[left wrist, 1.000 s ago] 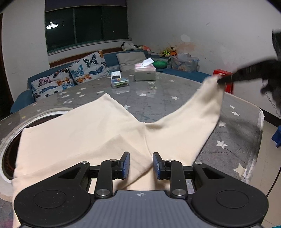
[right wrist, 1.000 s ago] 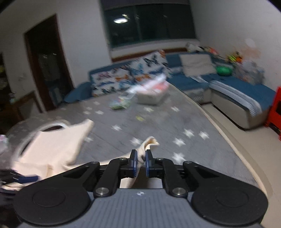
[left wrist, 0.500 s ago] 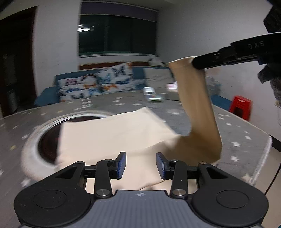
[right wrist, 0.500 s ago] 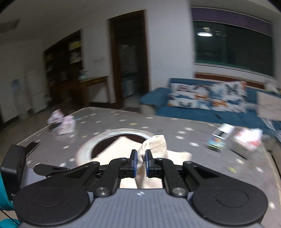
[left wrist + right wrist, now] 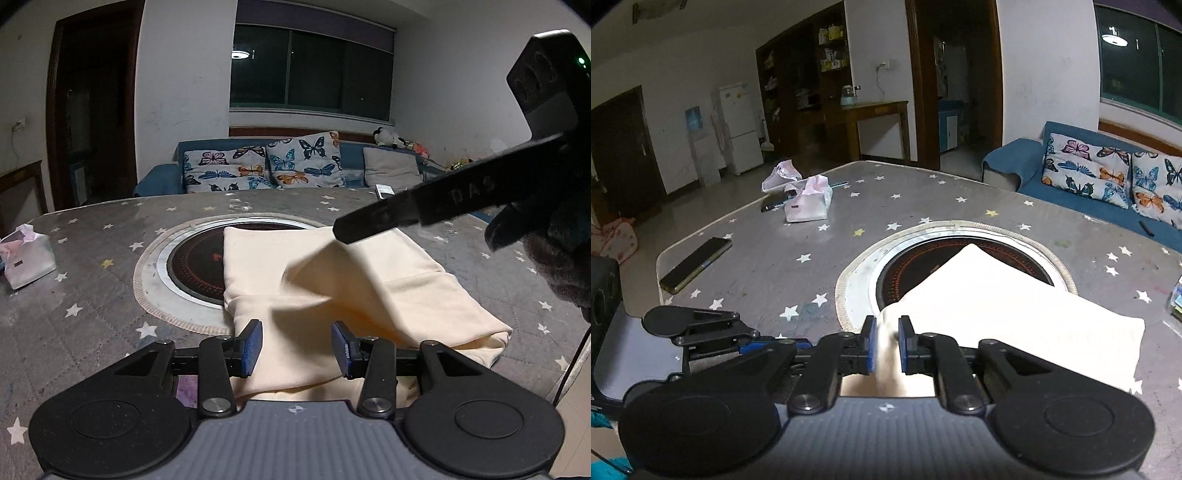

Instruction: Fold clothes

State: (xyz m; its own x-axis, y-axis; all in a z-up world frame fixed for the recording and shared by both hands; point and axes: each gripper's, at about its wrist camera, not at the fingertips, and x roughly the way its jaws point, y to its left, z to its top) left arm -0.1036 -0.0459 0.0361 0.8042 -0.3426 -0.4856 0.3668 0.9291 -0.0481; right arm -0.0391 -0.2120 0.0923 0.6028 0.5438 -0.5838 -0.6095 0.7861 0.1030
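A cream garment point(image 5: 369, 288) lies on the grey star-patterned table, partly over the round black hob point(image 5: 199, 269). My left gripper point(image 5: 297, 347) is open, with its fingers on either side of the cloth's near edge. My right gripper point(image 5: 887, 343) is shut on a cream fold of the garment point(image 5: 1008, 314) and holds it over the rest of the cloth. In the left wrist view the right gripper's finger point(image 5: 424, 214) reaches in from the right, with the lifted fold hanging below it.
A tissue pack point(image 5: 809, 203) and a phone point(image 5: 696, 264) lie on the table's far side. The hob ring point(image 5: 953, 236) sits mid-table. A blue sofa with butterfly cushions point(image 5: 266, 166) stands behind. The table's right edge point(image 5: 576, 354) is close to the cloth.
My right gripper has carried the garment's leg from the far right up and across to the left, folding it over the other half. The left gripper has stayed open at the near edge.
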